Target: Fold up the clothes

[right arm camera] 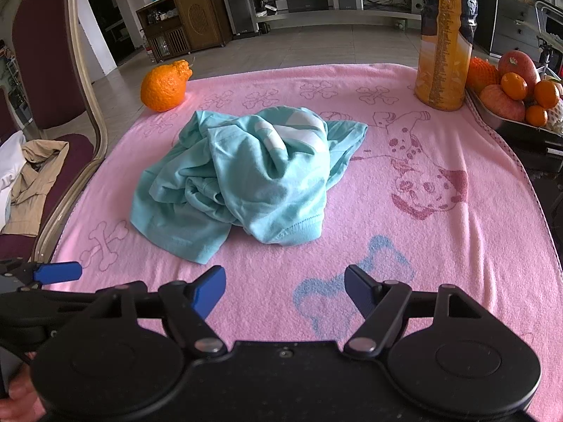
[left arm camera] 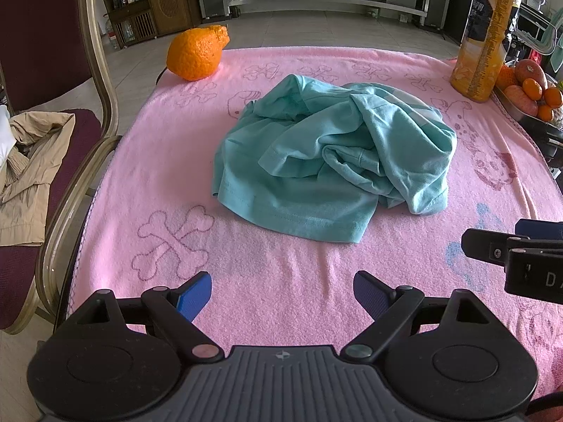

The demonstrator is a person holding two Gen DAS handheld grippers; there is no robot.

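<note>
A teal shirt [left arm camera: 327, 154] lies crumpled in a heap in the middle of a pink towel [left arm camera: 281, 274] that covers the table. It also shows in the right wrist view [right arm camera: 242, 179], with a white print on top. My left gripper [left arm camera: 281, 292] is open and empty, near the front edge, short of the shirt's hem. My right gripper [right arm camera: 285, 290] is open and empty, also short of the shirt. The right gripper shows at the right edge of the left wrist view [left arm camera: 513, 249]. One left fingertip [right arm camera: 58, 270] shows at the left of the right wrist view.
A large bumpy orange [left arm camera: 195, 52] sits at the towel's far left corner. A tall juice bottle [left arm camera: 487, 35] stands at the far right, beside a metal tray of fruit [right arm camera: 510, 123]. A maroon chair [left arm camera: 45, 70] with a beige garment [left arm camera: 31, 168] stands left of the table.
</note>
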